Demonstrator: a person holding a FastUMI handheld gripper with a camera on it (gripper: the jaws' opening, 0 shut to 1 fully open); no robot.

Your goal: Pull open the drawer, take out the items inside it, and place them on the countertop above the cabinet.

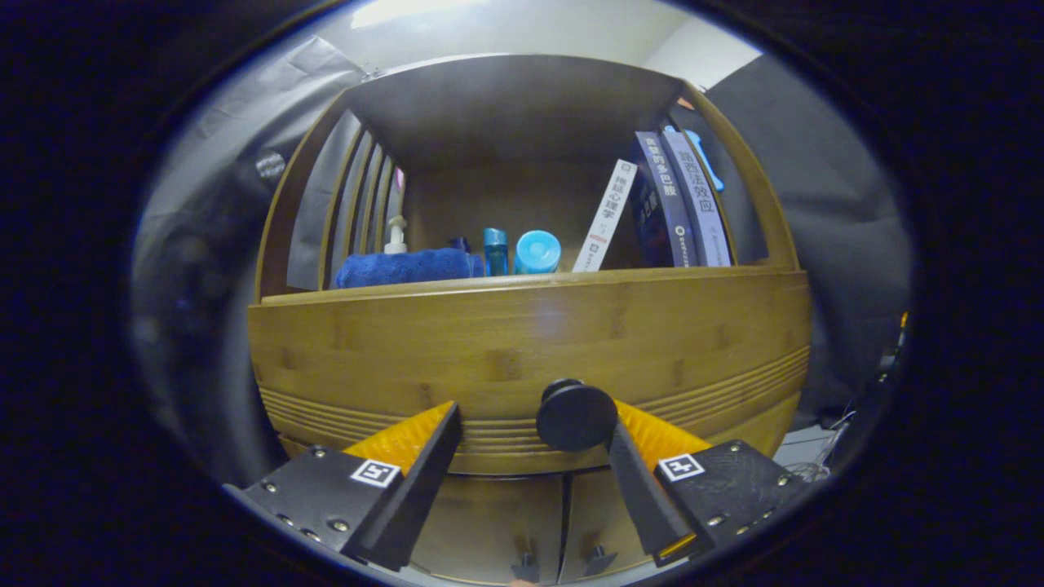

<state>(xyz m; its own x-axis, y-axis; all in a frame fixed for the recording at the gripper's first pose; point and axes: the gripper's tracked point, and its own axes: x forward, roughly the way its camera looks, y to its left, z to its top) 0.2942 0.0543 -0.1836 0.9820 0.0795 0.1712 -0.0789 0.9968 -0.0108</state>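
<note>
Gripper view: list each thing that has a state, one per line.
Drawer: closed.
Black knob: between the fingers, near the right one.
Hand-held gripper: open, not clamped on the knob.
Lower cabinet doors: closed.
Blue towel: folded on the countertop.
Books: leaning.
Blue bottle: upright.

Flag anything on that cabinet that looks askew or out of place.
The white book on the countertop leans steeply against the upright dark books instead of standing straight. The black drawer knob sits off-centre between the open gripper fingers, close to the right one. Nothing looks spilled or damaged.
</note>
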